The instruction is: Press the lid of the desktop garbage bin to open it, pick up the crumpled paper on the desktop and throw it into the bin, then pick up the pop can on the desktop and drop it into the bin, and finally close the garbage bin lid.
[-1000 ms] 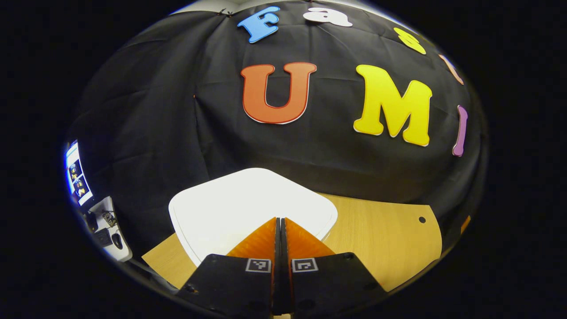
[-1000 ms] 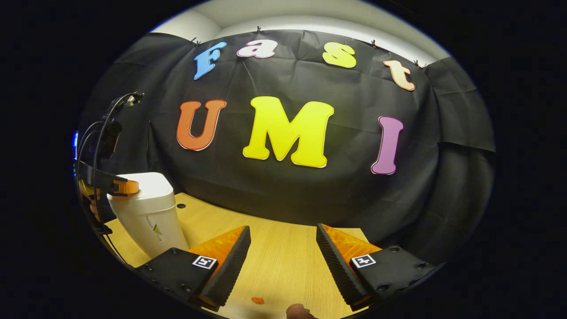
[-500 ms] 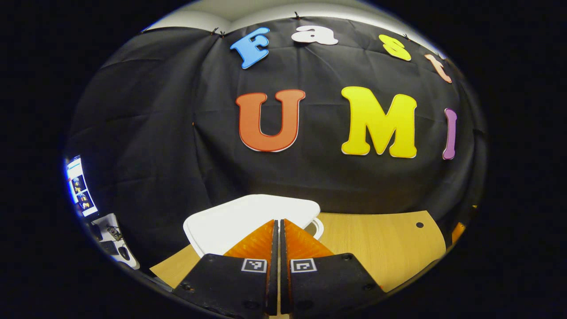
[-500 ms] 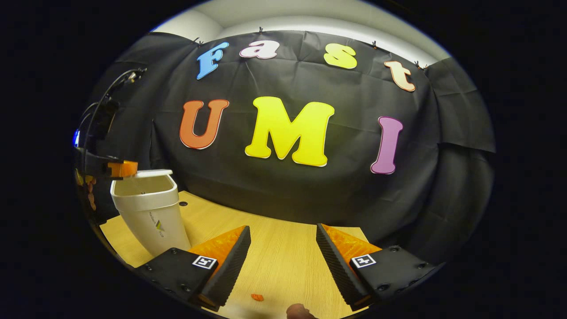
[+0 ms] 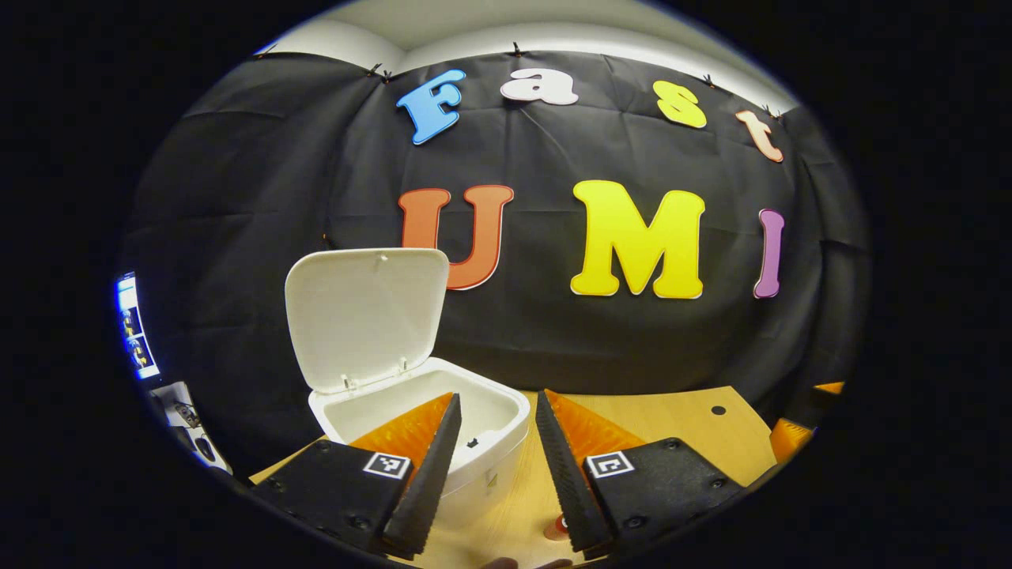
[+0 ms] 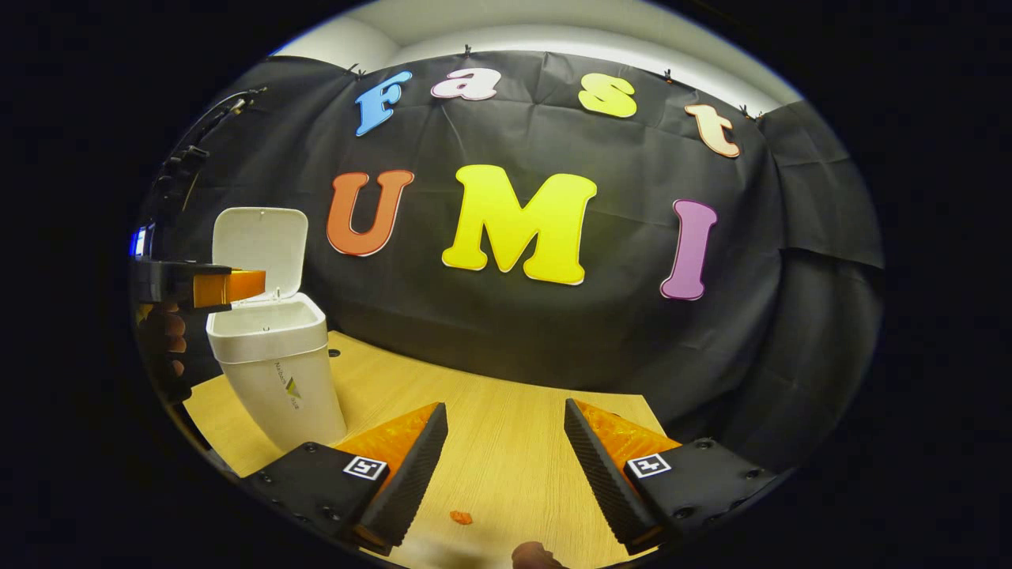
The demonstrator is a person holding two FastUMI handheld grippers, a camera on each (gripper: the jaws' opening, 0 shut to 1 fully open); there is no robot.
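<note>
Left gripper (image 5: 492, 442) hangs with its fingers apart and empty just above the near rim of the open garbage bin (image 5: 482, 466), whose lid (image 5: 365, 316) stands upright behind. Right gripper (image 6: 506, 450), also parted, hovers over the wooden table (image 6: 506, 427), bin well off to its left.

In the left gripper view, the left claw (image 5: 496, 450) hides the bin's (image 5: 490, 454) front rim, and a red object (image 5: 556, 528) at 6 o'clock stays half-covered. In the right gripper view, an orange scrap (image 6: 460, 518) on the tabletop (image 6: 506, 442) is too small to identify.
</note>
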